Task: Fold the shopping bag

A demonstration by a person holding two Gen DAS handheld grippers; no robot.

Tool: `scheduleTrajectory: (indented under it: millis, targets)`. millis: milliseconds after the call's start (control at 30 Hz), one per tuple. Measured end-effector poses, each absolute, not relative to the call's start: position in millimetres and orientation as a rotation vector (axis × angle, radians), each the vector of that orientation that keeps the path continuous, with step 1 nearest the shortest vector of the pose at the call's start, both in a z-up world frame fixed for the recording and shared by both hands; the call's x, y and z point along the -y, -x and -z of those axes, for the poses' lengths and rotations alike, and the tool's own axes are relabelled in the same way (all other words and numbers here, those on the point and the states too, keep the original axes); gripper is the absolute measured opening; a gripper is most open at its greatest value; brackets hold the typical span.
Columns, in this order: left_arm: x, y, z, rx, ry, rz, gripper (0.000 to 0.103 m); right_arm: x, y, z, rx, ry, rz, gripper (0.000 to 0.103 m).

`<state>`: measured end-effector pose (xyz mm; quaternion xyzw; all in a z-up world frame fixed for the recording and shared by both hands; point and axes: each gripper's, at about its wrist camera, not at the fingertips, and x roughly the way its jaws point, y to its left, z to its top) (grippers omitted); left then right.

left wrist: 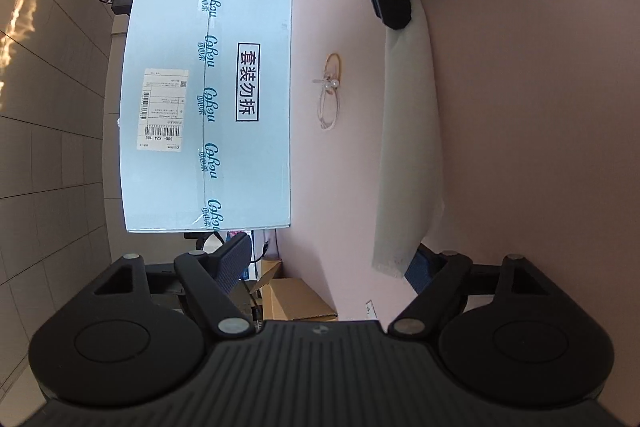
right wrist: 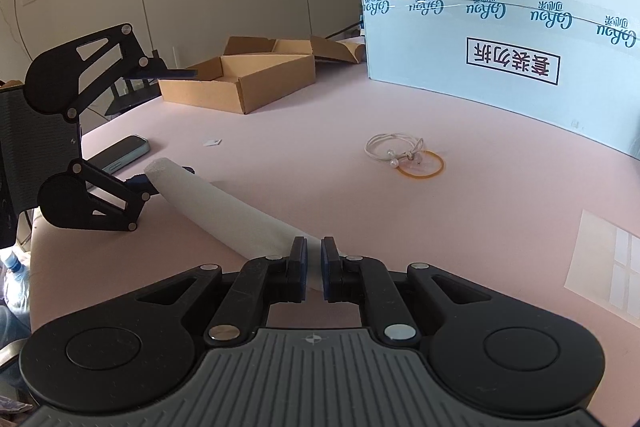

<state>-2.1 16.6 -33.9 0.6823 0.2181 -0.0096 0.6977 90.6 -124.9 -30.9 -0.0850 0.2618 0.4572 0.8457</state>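
The white fabric shopping bag (right wrist: 224, 211), rolled into a long strip, runs from the right gripper (right wrist: 314, 259), pinched shut on its near end, to the wide-open left gripper (right wrist: 160, 131), whose lower finger sits at its far end.

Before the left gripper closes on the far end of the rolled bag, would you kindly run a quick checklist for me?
1. Right gripper shut on the bag at its near end: ok.
2. Left gripper open wide: ok.
3. Bag's far end between the left fingers: cannot tell; only the lower finger is at it.
4. Bag rolled, not unrolling: ok.
5. Hair tie and rubber band apart from the bag: ok.
6. Phone clear of the left gripper: not ok; close behind it.
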Motion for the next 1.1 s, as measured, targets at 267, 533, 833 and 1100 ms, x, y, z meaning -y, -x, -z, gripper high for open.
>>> scheduleTrajectory:
  millis: [267,533,833,1100]
  targets:
    - [-57.5,-2.0,19.6,-0.542,-1.356,-0.134,0.078,125.7,-91.3,30.9,-0.554,0.176,-0.966,0.007]
    - [-66.1,21.4,-57.8,-0.523,-0.48,0.125,0.08,124.5,-90.4,30.6,-0.551,0.181,-0.963,0.007]
    - [-58.6,3.0,-30.2,-0.434,-0.03,0.206,0.034,124.6,-90.5,30.7,-0.55,0.181,-0.963,0.007]
    - [-61.4,-21.4,2.6,-0.563,0.061,0.143,0.036,123.6,-89.0,30.5,-0.545,0.188,-0.96,0.007]
